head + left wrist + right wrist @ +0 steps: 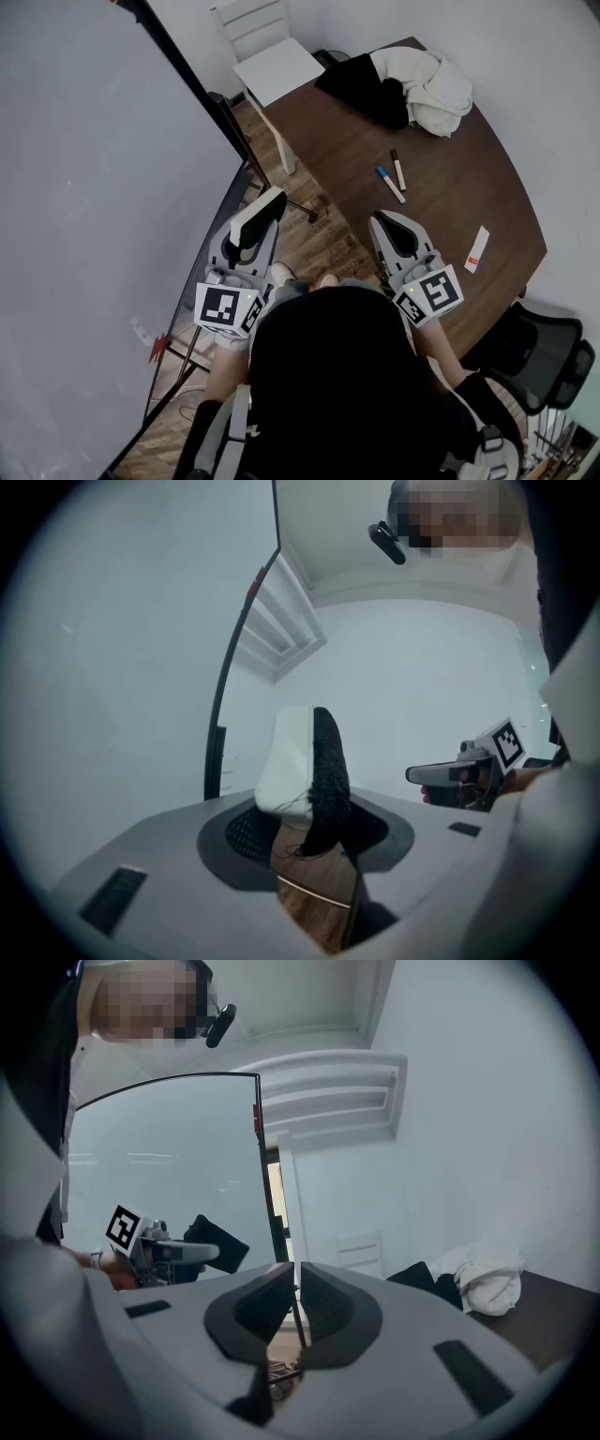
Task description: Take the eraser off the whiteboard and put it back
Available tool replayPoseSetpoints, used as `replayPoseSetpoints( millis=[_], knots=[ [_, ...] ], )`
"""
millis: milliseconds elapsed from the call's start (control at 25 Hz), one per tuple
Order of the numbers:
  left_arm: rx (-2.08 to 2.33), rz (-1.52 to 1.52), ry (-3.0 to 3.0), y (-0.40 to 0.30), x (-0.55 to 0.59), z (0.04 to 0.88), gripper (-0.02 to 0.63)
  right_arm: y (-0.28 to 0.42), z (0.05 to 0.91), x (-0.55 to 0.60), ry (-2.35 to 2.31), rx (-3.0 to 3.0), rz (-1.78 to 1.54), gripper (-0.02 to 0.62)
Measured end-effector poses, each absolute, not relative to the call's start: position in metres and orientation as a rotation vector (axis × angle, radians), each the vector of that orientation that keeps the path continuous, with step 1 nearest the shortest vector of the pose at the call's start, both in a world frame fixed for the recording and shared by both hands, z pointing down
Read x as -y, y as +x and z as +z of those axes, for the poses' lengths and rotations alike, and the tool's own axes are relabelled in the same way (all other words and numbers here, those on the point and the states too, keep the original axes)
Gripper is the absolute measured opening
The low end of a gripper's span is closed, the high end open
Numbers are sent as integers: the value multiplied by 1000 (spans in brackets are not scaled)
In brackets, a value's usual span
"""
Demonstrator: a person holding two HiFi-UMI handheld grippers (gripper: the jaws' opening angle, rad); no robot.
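Note:
The eraser, a white body with a black felt face, stands on edge between the jaws of my left gripper, which is shut on it. It is held in the air just right of the big whiteboard, apart from the board's surface. In the left gripper view the eraser rises from the jaws with the whiteboard to its left. My right gripper hangs beside it over the floor, its jaws together with nothing between them. The right gripper view shows the left gripper with the eraser in front of the whiteboard.
A brown table at the right carries two markers, a white strip, a white cloth and a black garment. A white chair stands behind it, a black office chair at lower right. The board's stand legs reach the wooden floor.

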State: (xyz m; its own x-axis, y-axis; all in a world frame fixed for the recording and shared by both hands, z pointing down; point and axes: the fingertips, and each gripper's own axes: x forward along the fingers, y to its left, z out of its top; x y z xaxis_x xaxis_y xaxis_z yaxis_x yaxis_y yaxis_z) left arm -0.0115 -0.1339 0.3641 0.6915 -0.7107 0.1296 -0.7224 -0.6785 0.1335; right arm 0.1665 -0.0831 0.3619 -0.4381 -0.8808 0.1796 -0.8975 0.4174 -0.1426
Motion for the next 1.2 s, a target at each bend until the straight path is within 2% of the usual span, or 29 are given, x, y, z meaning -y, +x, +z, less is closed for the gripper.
replayPoseSetpoints(
  millis=[640,1200],
  knots=[
    [1362,3,2344,-95,116,450,169,121,380,87,1376,2621,358,32],
    [1433,-226,1935,-167,91,535,169,93,392,82,1252,2614,364,32]
  ],
)
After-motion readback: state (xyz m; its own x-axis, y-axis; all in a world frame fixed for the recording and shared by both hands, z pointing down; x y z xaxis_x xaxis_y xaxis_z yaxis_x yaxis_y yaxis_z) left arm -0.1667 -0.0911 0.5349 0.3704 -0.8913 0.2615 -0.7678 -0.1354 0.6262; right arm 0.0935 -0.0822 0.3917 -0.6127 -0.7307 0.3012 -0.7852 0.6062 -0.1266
